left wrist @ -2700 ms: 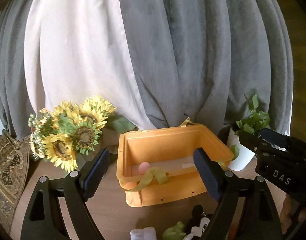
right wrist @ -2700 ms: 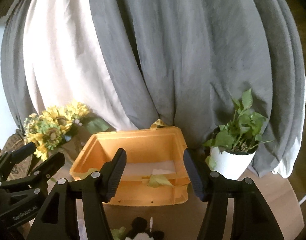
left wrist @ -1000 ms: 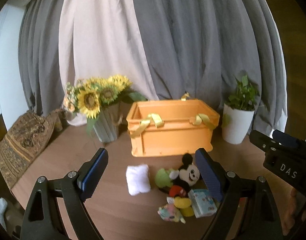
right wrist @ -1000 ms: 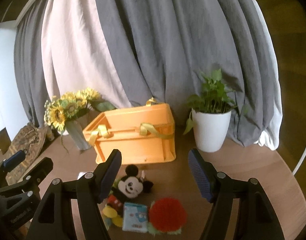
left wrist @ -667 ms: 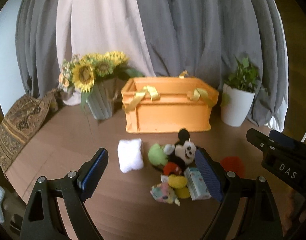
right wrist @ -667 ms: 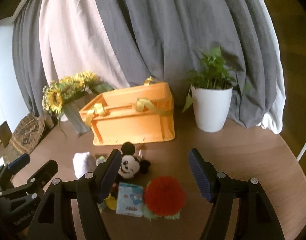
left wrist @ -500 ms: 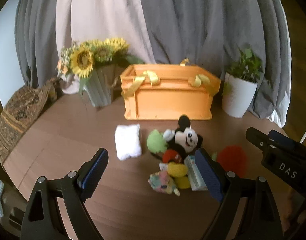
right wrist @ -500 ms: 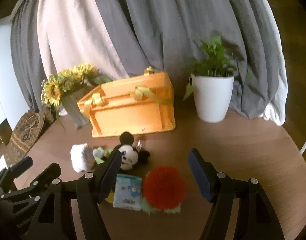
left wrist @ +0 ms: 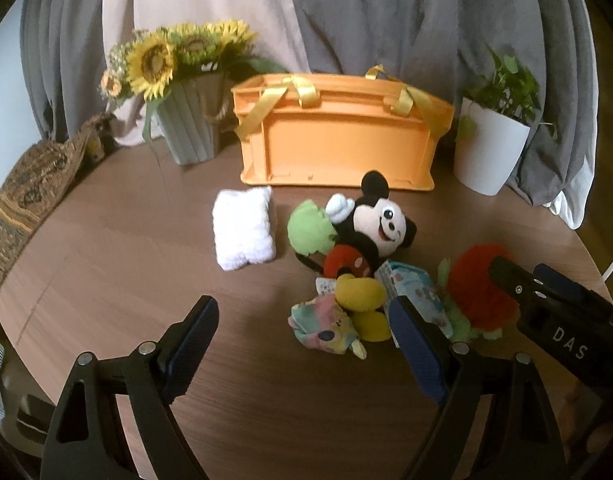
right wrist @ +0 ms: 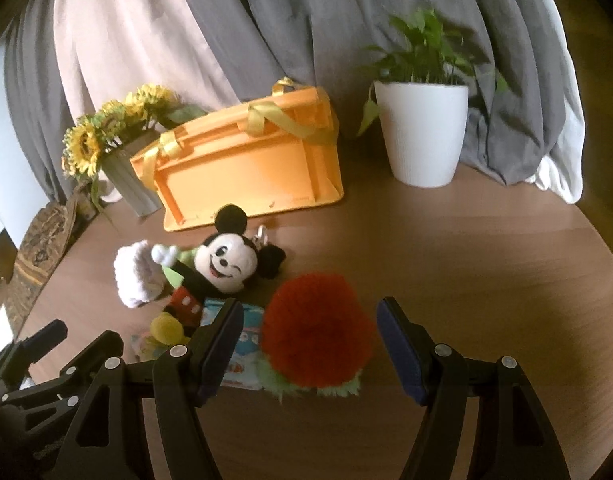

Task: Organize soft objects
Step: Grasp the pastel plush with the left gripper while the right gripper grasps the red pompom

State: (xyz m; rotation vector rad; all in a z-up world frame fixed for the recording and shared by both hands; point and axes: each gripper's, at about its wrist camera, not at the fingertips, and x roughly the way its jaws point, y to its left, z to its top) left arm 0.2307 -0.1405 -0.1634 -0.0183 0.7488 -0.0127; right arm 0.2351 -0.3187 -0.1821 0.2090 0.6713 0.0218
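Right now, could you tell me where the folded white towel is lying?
In the left wrist view, the folded white towel lies on the table, left of the mouse plush and just in front of the orange crate.

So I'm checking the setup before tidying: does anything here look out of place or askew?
Yes: the soft toys lie in a loose pile on the table, the mouse plush sprawled over others, none visibly in the orange bin. The bin, sunflower vase and potted plant stand upright.
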